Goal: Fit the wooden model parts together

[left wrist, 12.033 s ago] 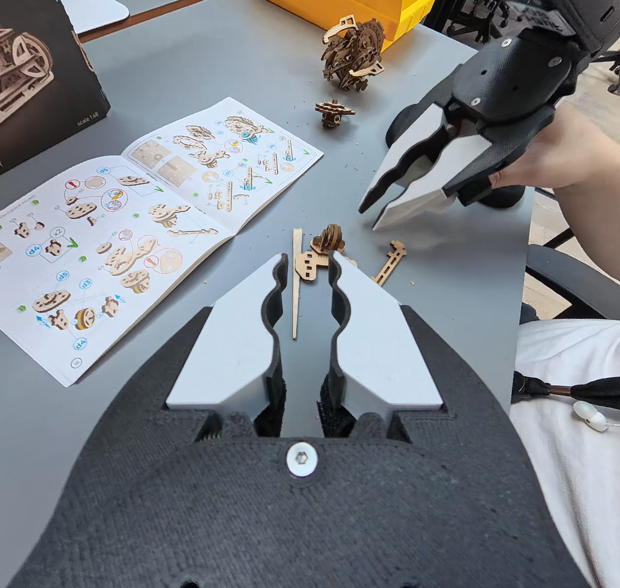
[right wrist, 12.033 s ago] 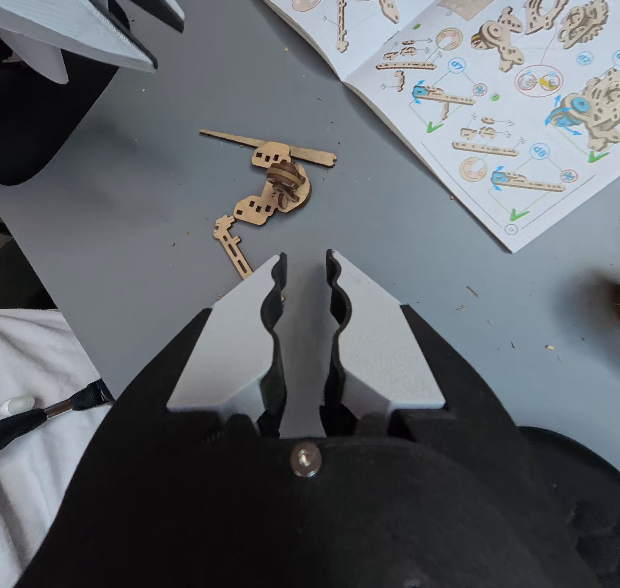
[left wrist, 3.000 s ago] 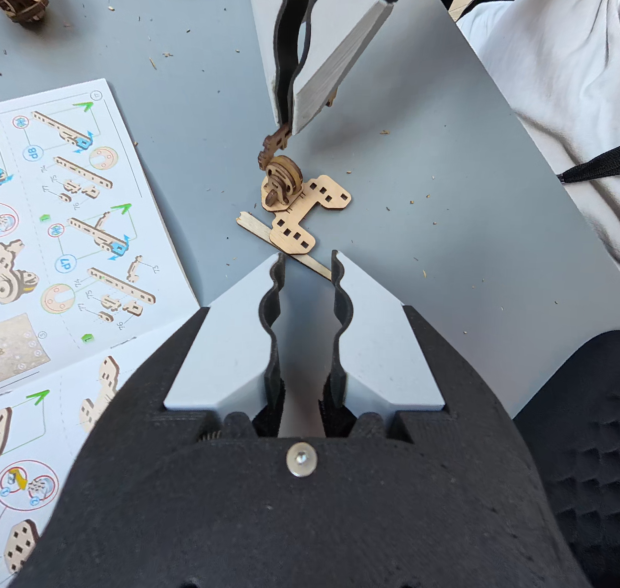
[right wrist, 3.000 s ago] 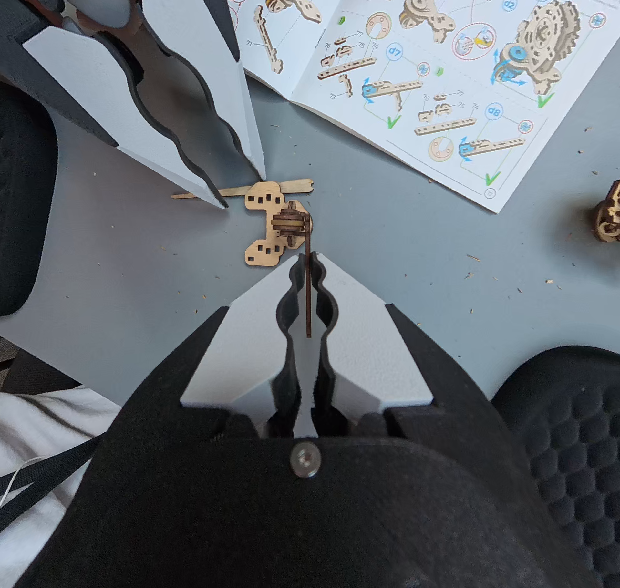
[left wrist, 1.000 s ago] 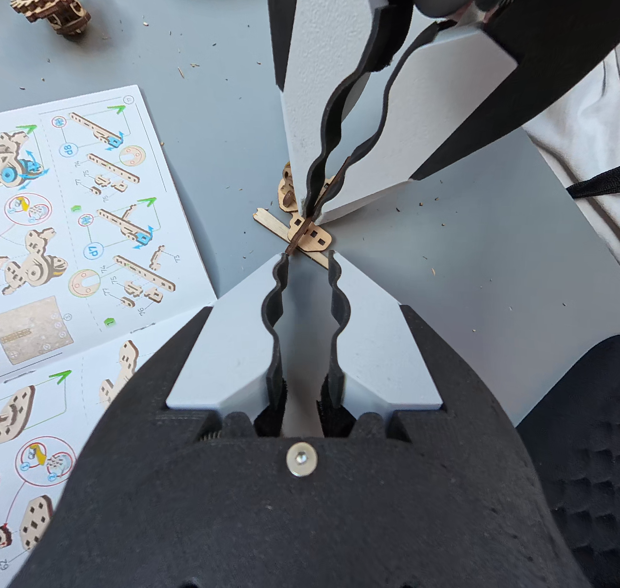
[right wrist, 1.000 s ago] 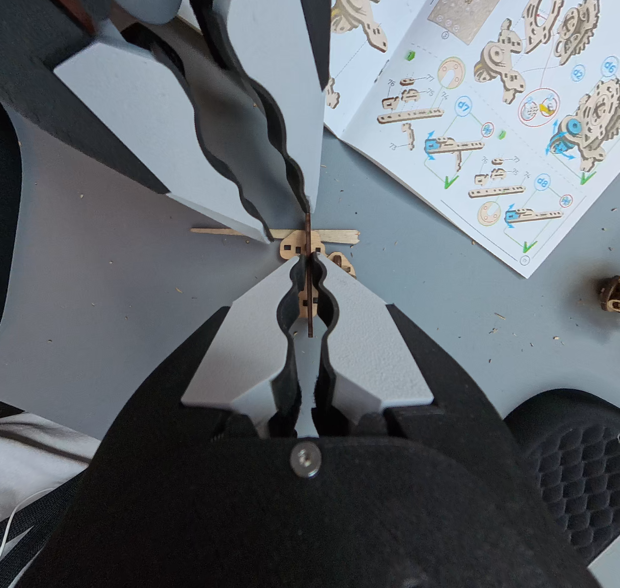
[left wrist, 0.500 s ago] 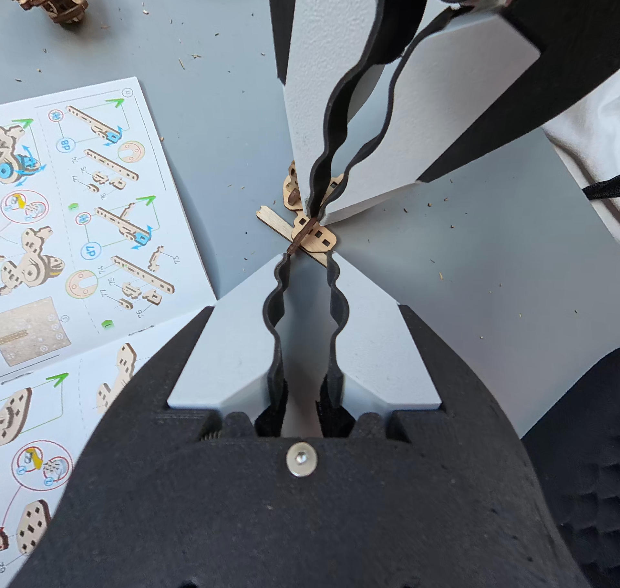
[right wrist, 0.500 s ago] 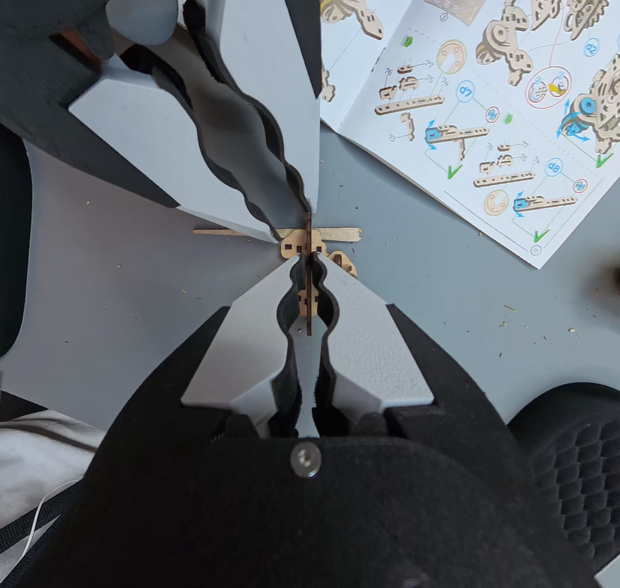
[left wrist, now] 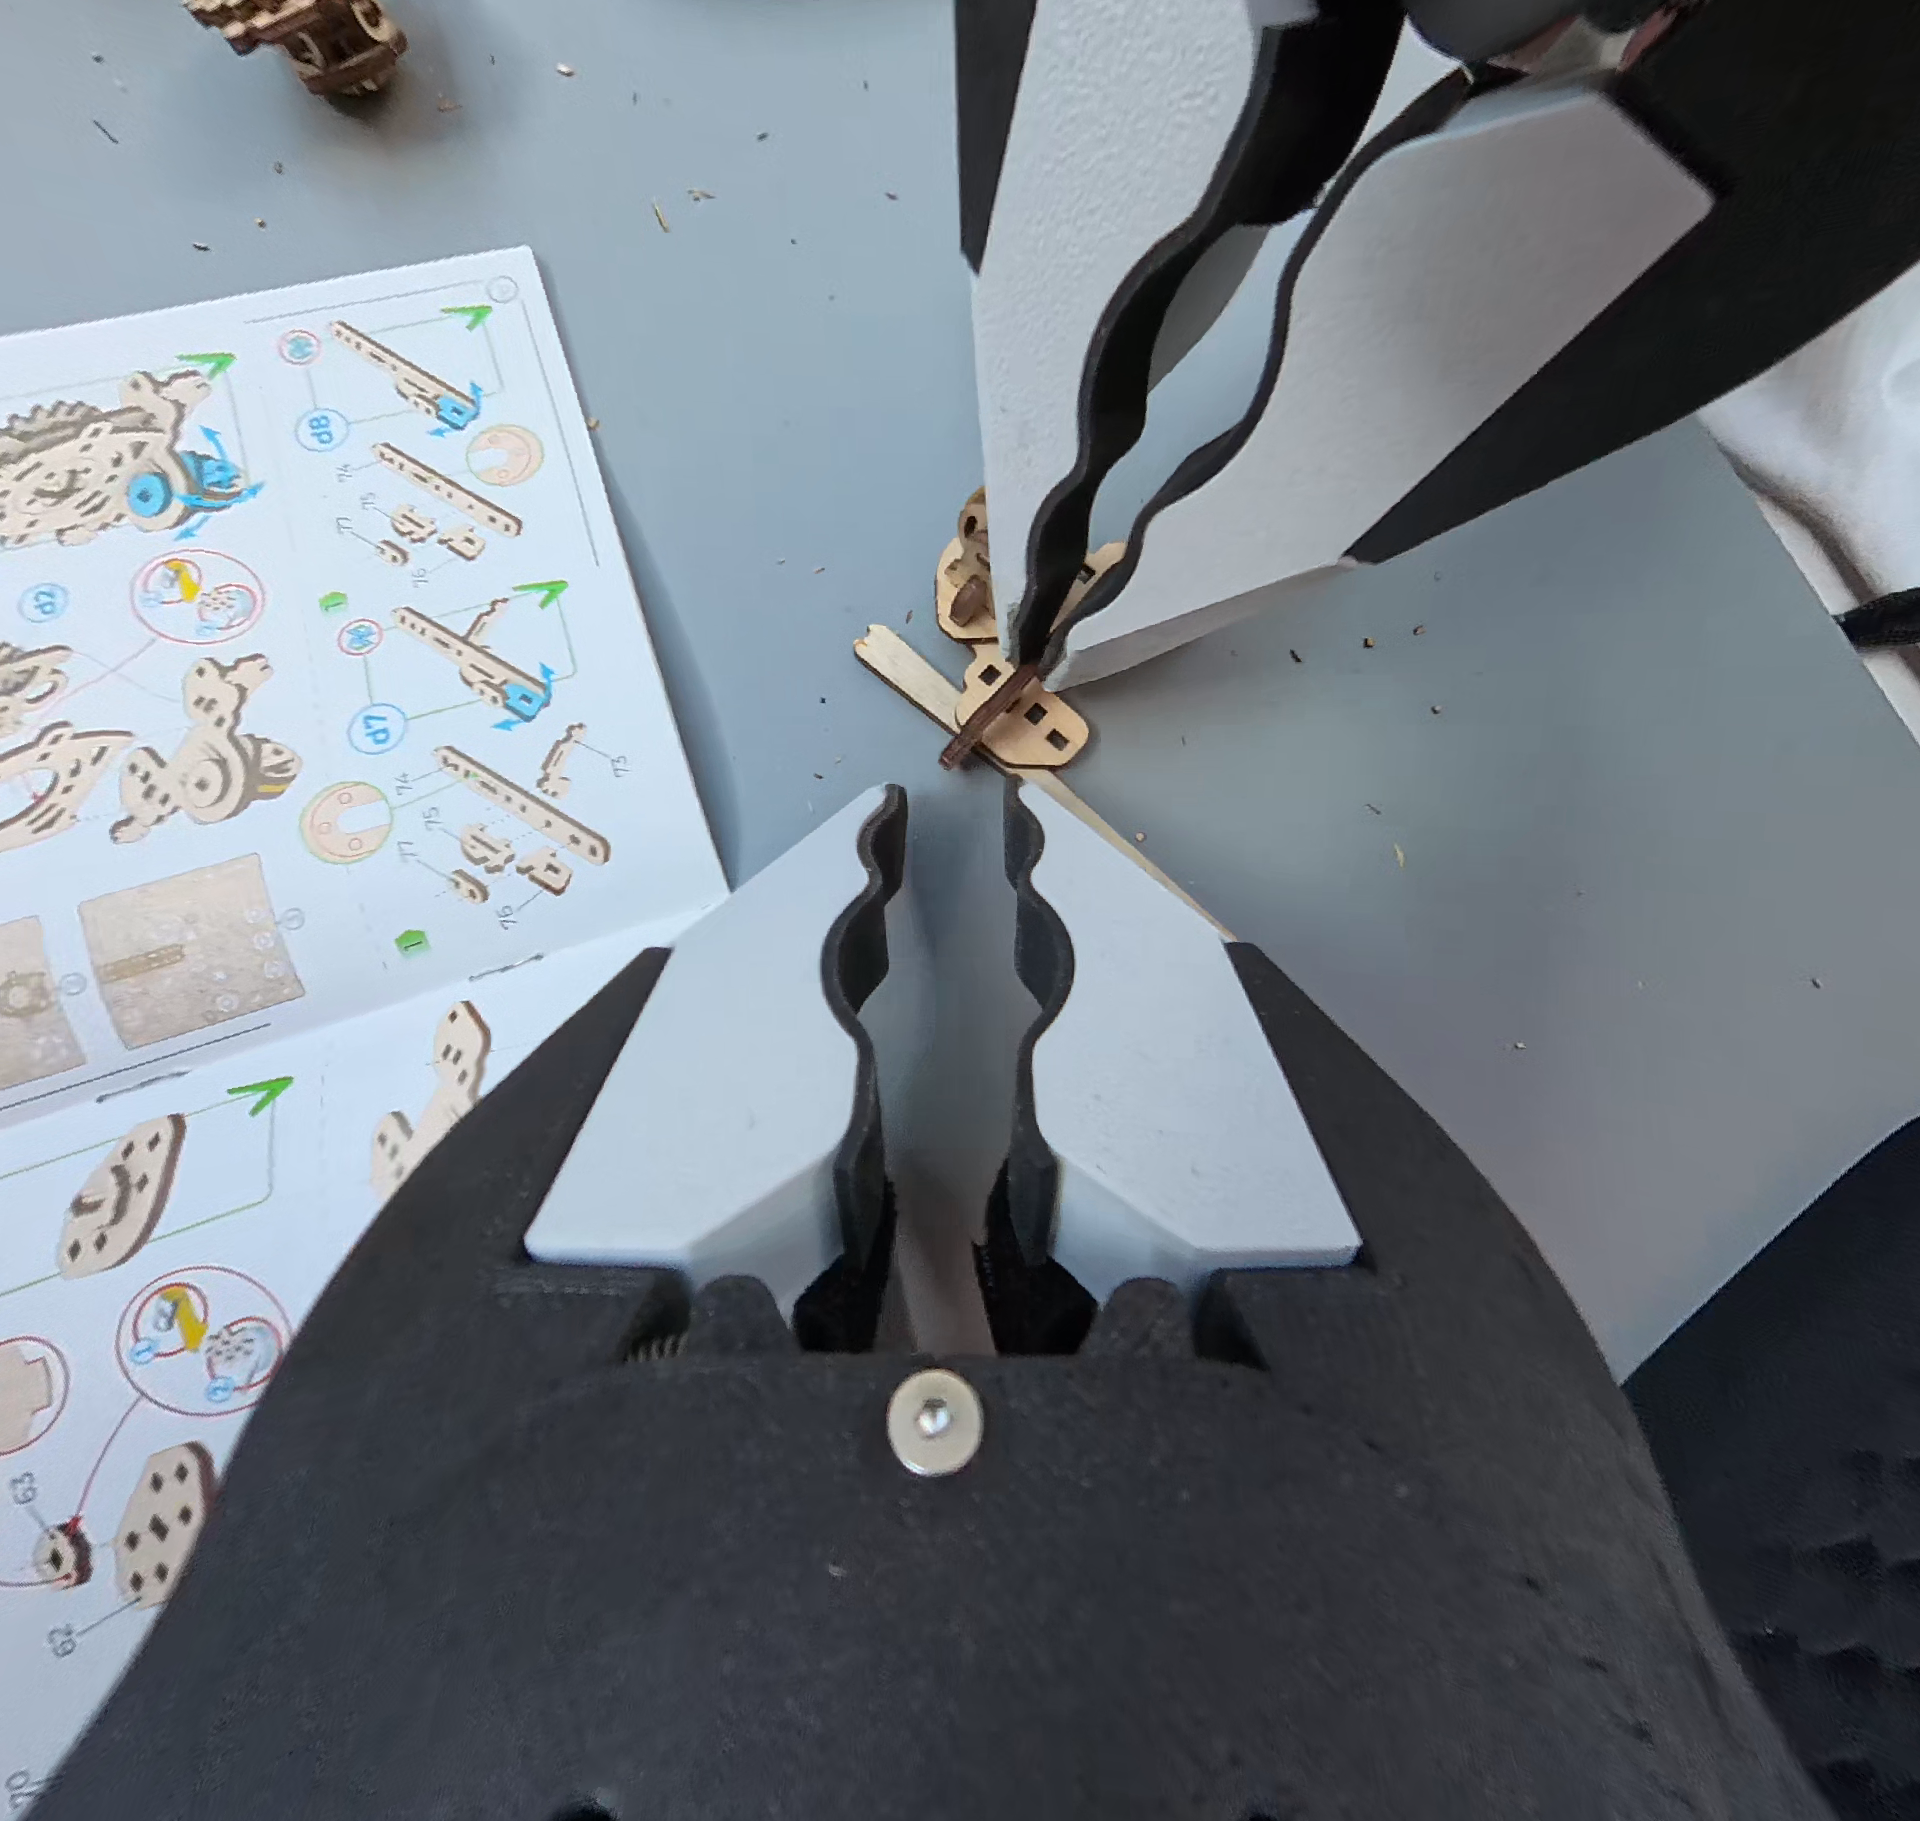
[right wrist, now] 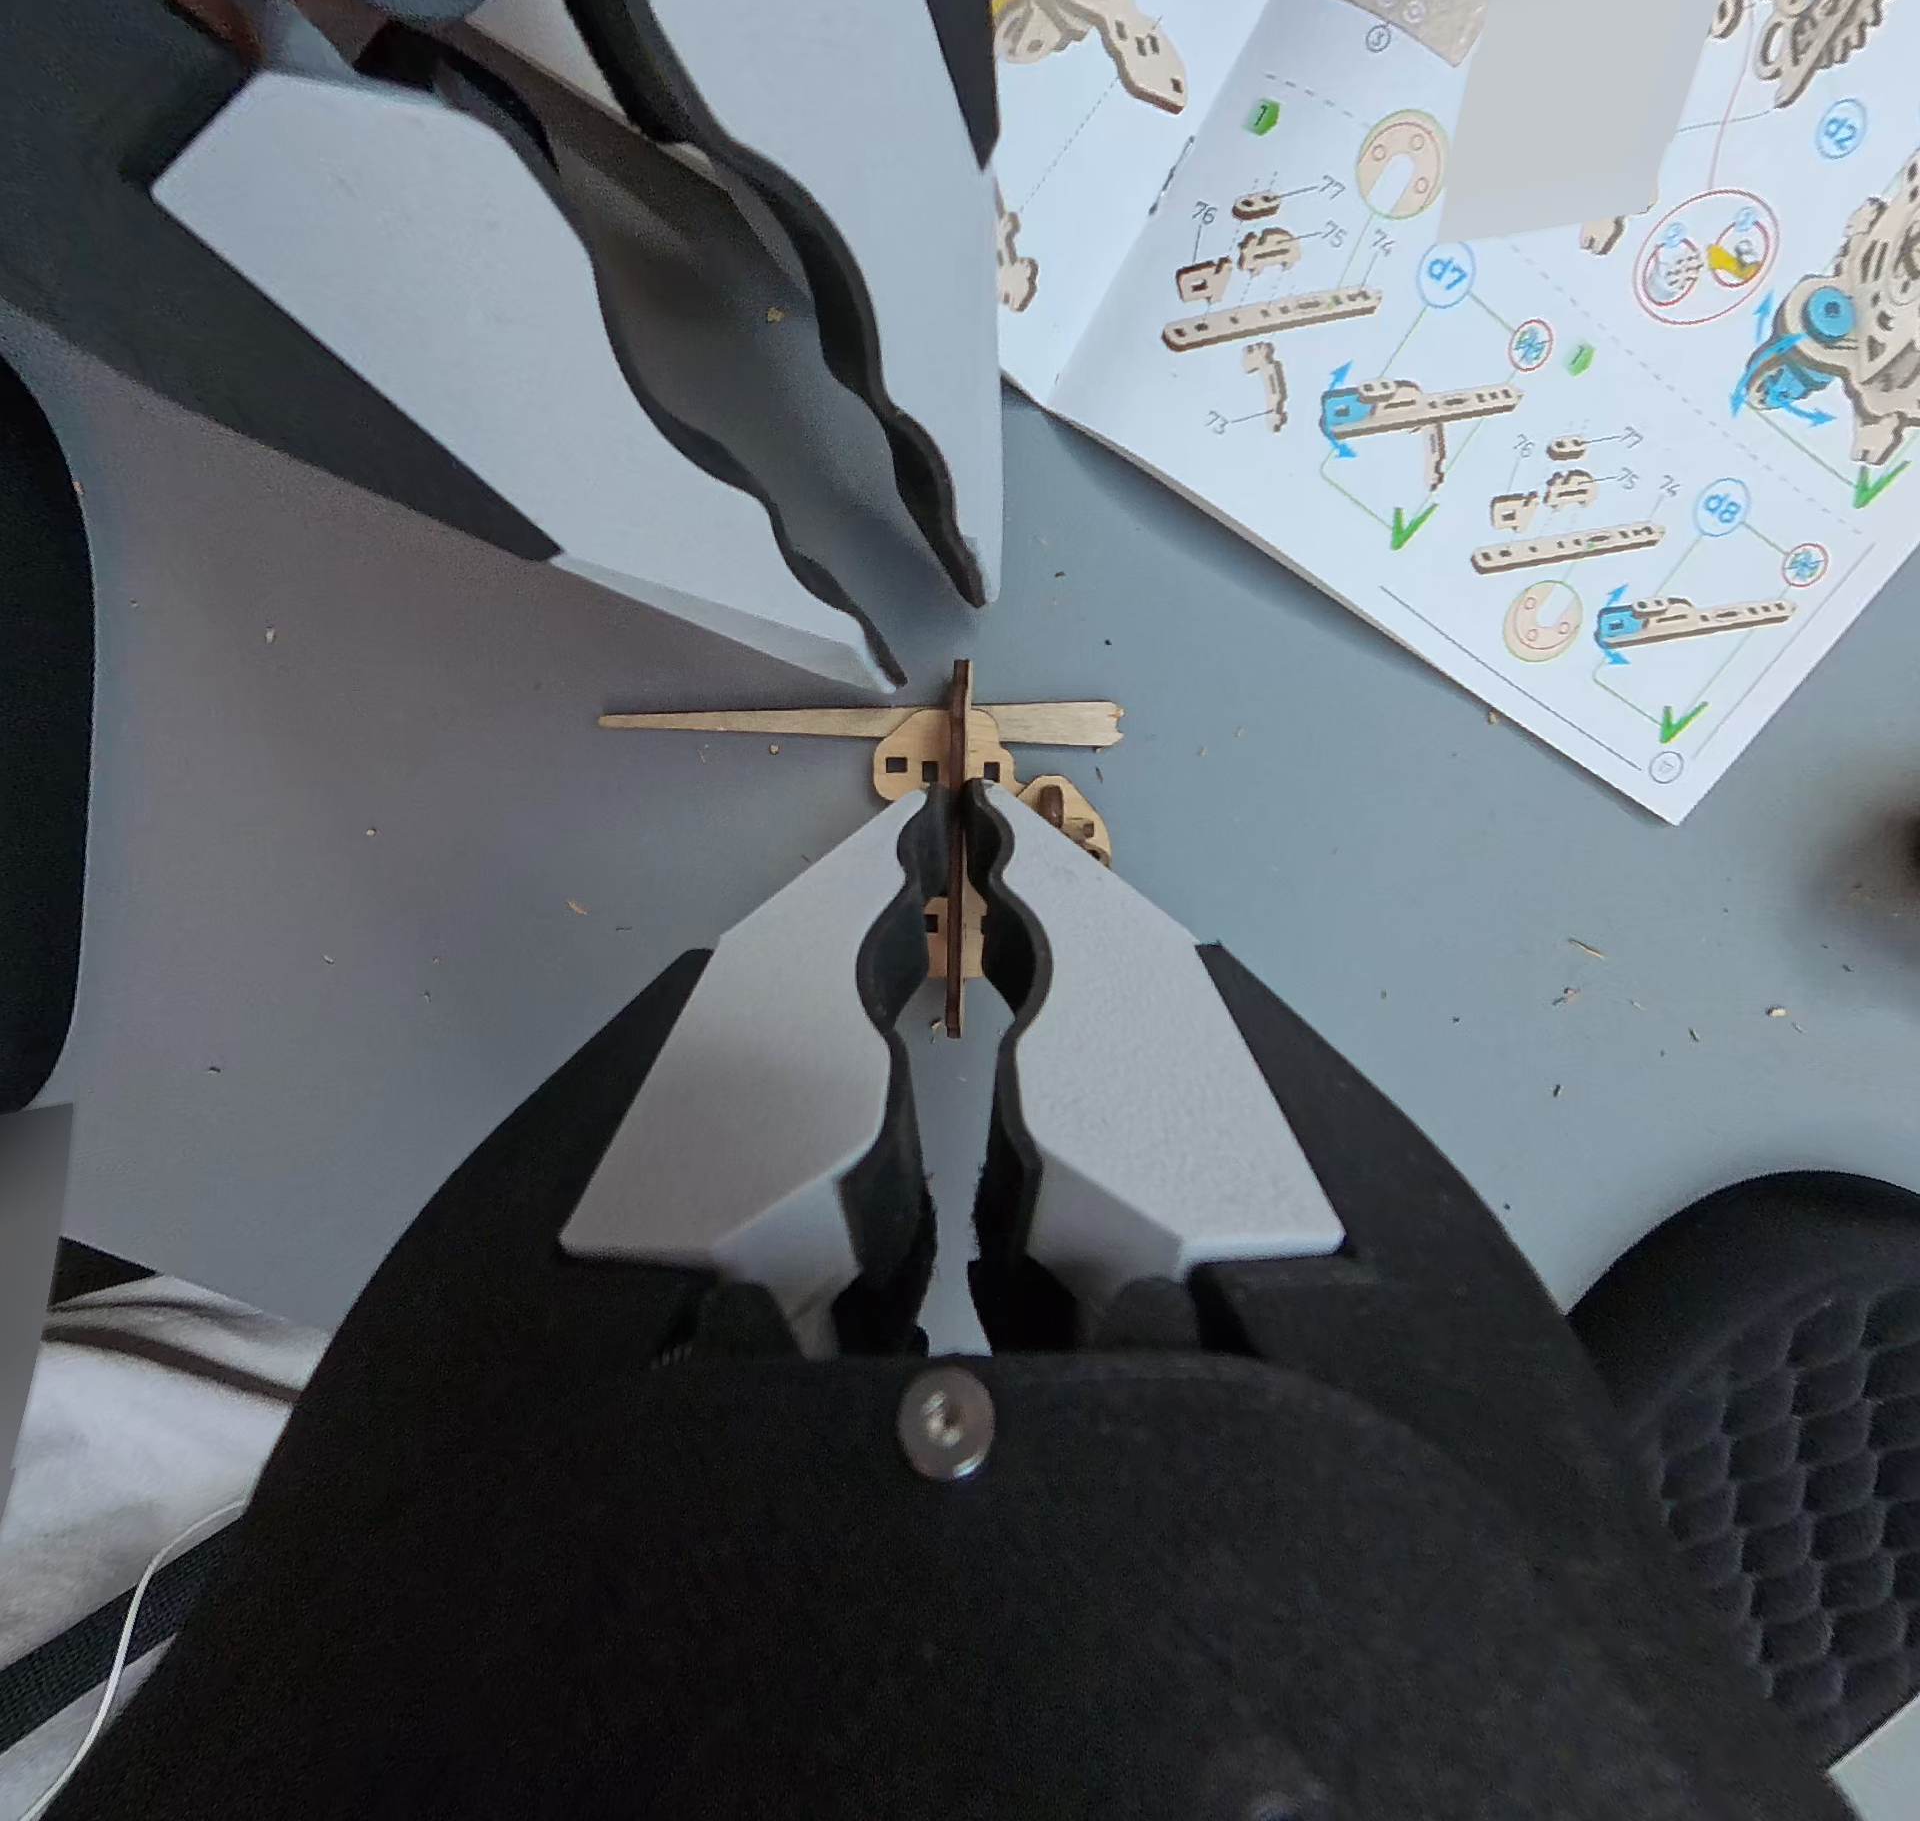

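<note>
My right gripper [right wrist: 948, 797] is shut on a thin dark wooden strip [right wrist: 956, 722], held on edge across a flat slotted wooden plate [right wrist: 902, 755] on the grey table. I cannot tell whether the strip sits in a slot. In the left wrist view the right gripper [left wrist: 1031, 651] comes down from the upper right with the strip [left wrist: 971, 737] over the plate [left wrist: 1039, 727]. My left gripper [left wrist: 954, 800] is open and empty, its tips just short of the strip's end. It also shows in the right wrist view [right wrist: 928, 633]. A small gear piece [left wrist: 958, 582] stands on the plate, partly hidden.
A thin pale stick [right wrist: 769, 722] lies under the plate. An open instruction booklet [left wrist: 312, 680] lies to the left. An assembled wooden gear model [left wrist: 296, 0] stands at the far left. The table edge and a black padded seat [right wrist: 1766, 1408] are close by. Left and right tips are no more than a few centimetres apart. Both grippers' tips are roughly 20 cm from the assembled wooden gear model [left wrist: 296, 0].
The left gripper has backed slightly off the strip's end, which now lies between its open tips instead of against one finger. The right gripper still holds the strip on the plate.
</note>
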